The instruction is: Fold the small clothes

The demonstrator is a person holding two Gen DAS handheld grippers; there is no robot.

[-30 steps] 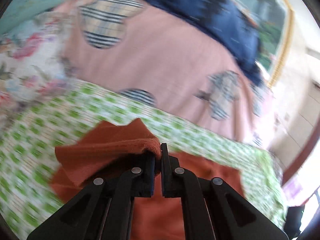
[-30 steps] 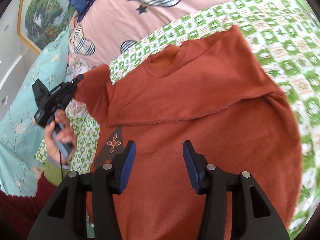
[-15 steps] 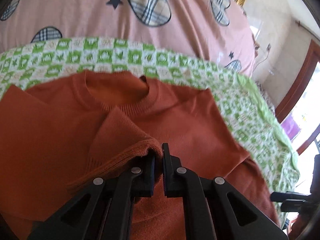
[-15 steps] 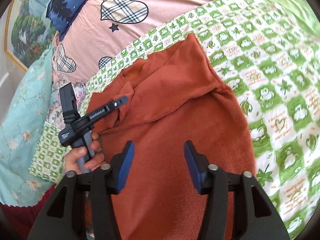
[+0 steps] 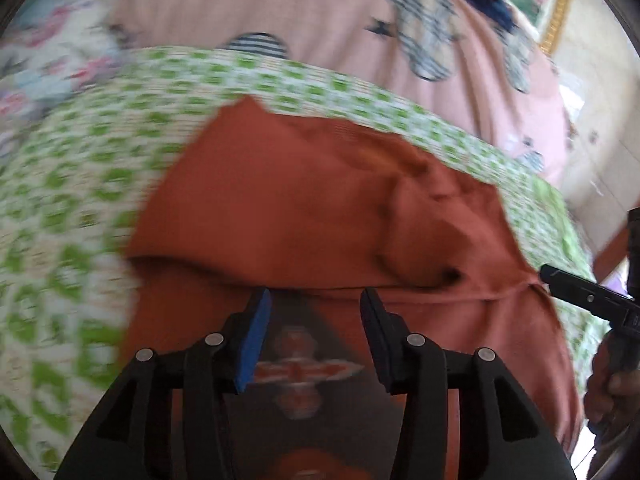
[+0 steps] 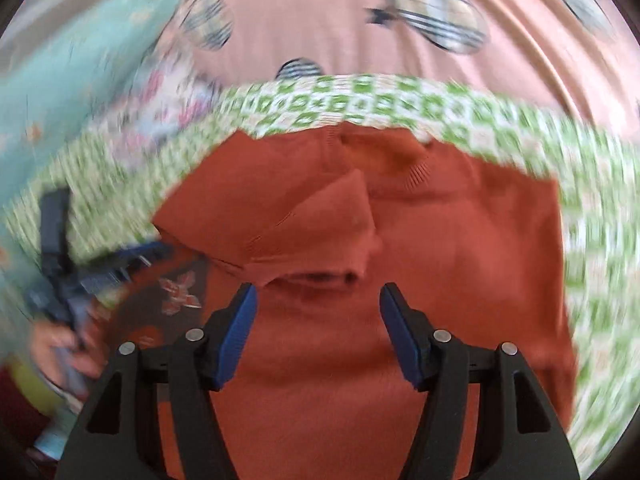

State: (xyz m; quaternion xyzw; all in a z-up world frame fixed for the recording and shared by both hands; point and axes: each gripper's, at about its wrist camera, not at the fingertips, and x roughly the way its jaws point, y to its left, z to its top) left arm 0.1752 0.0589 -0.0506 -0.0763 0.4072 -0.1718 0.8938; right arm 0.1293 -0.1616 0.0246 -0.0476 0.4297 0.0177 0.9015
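A rust-orange knit sweater lies on a green-and-white checked blanket. Both sleeves are folded in over its chest; the left sleeve's cuff lies across the middle. A dark patch with a red cross motif shows on the sweater's left side. My left gripper is open and empty, just above that patch. My right gripper is open and empty, hovering over the sweater's lower body. Each gripper shows at the edge of the other's view: the right one and the left one.
A pink quilt with plaid hearts lies behind the blanket. A teal floral cover is at the left. A gold-framed picture hangs on the wall at the back right. Both views are motion-blurred.
My left gripper let go of the sleeve cuff, opened, and drew back toward the sweater's lower left. The sleeve now lies folded across the chest. My right gripper swung to face the sweater squarely.
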